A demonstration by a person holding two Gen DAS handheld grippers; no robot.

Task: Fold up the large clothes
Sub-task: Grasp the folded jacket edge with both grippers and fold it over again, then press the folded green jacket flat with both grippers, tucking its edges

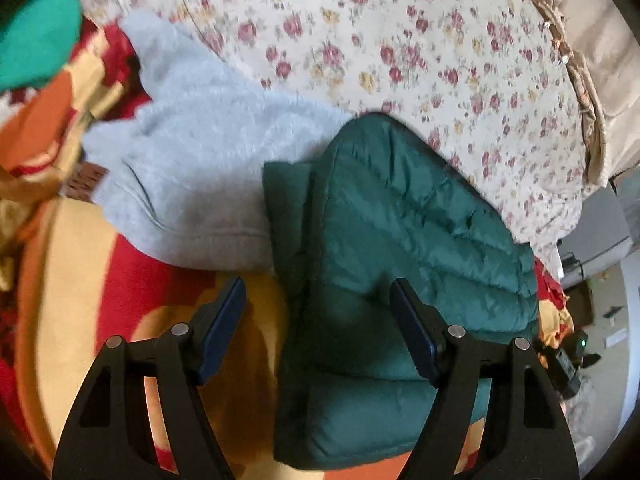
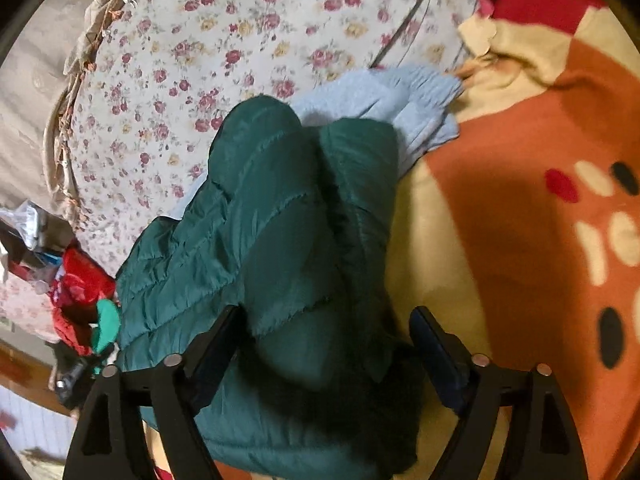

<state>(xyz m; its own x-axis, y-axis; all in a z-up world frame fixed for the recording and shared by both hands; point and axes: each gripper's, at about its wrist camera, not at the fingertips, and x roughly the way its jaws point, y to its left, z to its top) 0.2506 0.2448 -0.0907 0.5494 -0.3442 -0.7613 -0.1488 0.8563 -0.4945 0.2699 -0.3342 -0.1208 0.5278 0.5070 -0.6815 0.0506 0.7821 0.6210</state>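
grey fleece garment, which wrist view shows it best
Left wrist view: the grey fleece garment lies broad, hem visible, beside the green puffer jacket. The right wrist view shows only a strip behind the jacket.

No text, label, brand, number or sign can be read in either view: the dark green quilted puffer jacket (image 1: 400, 248) (image 2: 272, 240), the pale blue fleece garment (image 1: 192, 160) (image 2: 396, 100), the rose-patterned white bedspread (image 1: 400, 40) (image 2: 224, 40) and the orange, cream and red plush blanket (image 1: 80, 264) (image 2: 520, 200) carry only pattern, and the small objects at the frame edges are too blurred to make out any writing
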